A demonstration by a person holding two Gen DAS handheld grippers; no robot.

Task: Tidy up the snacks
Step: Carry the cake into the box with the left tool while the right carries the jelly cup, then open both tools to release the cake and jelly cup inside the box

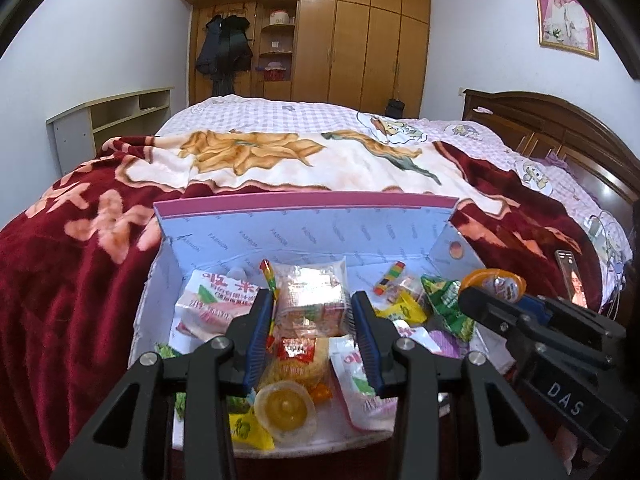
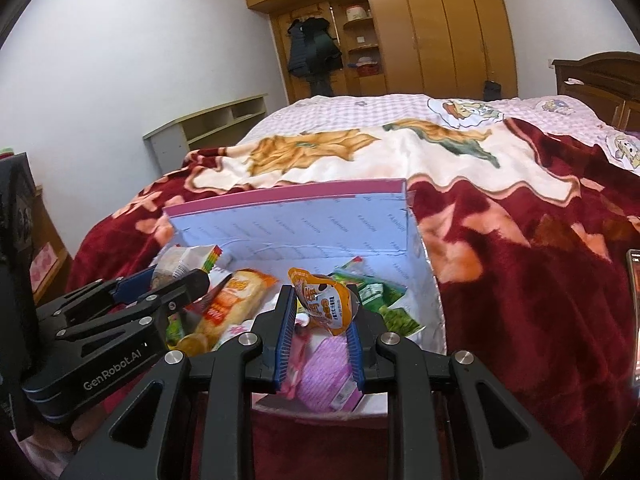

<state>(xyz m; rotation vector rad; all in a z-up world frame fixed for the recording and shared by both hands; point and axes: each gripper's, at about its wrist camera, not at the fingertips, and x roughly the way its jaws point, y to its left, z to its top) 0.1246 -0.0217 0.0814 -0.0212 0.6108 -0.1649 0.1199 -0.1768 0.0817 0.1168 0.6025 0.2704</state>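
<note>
Crimson plush blanket (image 1: 60,280) covers the near end of the bed (image 1: 280,114), and on it, at the bed's near edge, sits an open lilac box (image 1: 304,232) heaped with snacks. Over the box, the left gripper (image 1: 312,316) pinches a clear-wrapped square cake pack (image 1: 312,296). Beside it, toward the bed's right edge, the right gripper (image 2: 322,312) clamps an orange jelly cup (image 2: 324,300).
</note>
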